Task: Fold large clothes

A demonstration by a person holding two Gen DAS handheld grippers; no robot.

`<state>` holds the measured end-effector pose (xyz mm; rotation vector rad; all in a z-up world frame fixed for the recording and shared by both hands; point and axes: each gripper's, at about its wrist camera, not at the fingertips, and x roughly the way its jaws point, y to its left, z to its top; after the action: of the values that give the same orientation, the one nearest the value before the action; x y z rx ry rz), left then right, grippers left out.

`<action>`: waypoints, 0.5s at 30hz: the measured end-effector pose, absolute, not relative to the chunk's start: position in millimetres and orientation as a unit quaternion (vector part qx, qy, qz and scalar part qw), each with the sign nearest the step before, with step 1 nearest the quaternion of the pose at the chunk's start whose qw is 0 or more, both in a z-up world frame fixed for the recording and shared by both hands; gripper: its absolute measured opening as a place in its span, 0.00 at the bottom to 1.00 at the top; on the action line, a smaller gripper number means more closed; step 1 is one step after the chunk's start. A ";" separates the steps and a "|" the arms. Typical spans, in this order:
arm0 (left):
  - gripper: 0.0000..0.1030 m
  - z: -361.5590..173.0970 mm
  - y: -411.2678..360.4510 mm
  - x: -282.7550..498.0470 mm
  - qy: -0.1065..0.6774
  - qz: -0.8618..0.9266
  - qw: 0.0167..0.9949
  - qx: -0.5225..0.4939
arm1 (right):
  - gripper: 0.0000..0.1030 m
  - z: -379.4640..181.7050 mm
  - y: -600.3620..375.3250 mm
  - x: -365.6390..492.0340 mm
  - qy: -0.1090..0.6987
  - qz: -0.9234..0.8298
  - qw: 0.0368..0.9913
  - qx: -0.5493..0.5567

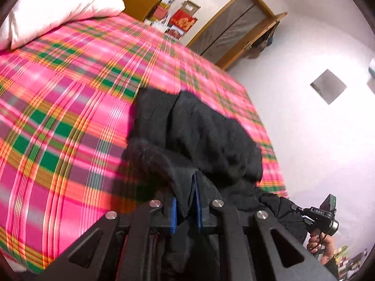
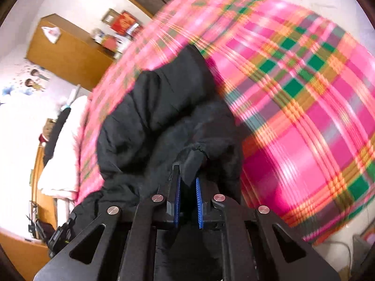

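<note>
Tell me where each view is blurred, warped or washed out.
Left wrist view: the pink plaid bedspread smears with motion blur, the white wall at right is overexposed, and fisheye bends the wooden door frame. Right wrist view: heavier streaking across the bedspread; the black padded jacket and blue-padded fingers stay fairly sharp.

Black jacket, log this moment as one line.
left gripper: shut on black jacket | right gripper: shut on black jacket | surface: plaid bedspread

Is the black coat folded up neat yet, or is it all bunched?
Bunched, not folded. The black coat sags in rumpled lumps over the pink plaid bedspread, its edge pinched by both grippers' fingers.
</note>
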<state>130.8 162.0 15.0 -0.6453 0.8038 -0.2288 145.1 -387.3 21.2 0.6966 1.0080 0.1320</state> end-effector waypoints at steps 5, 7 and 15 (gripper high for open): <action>0.12 27.6 171.9 174.9 0.365 -0.098 0.867 -0.326 | 0.10 43.7 -385.9 187.8 0.450 0.076 0.827 0.329; 0.12 30.3 173.0 192.8 0.361 -0.092 0.867 -0.331 | 0.10 46.5 -384.0 210.9 0.447 0.078 0.829 0.327; 0.12 7.5 175.6 281.4 0.389 -0.056 0.854 -0.341 | 0.11 20.7 -376.4 312.6 0.476 0.064 0.808 0.342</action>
<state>281.4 175.6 7.5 -0.7180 0.8178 -0.1187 312.6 -376.4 20.7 0.7307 1.0190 0.1360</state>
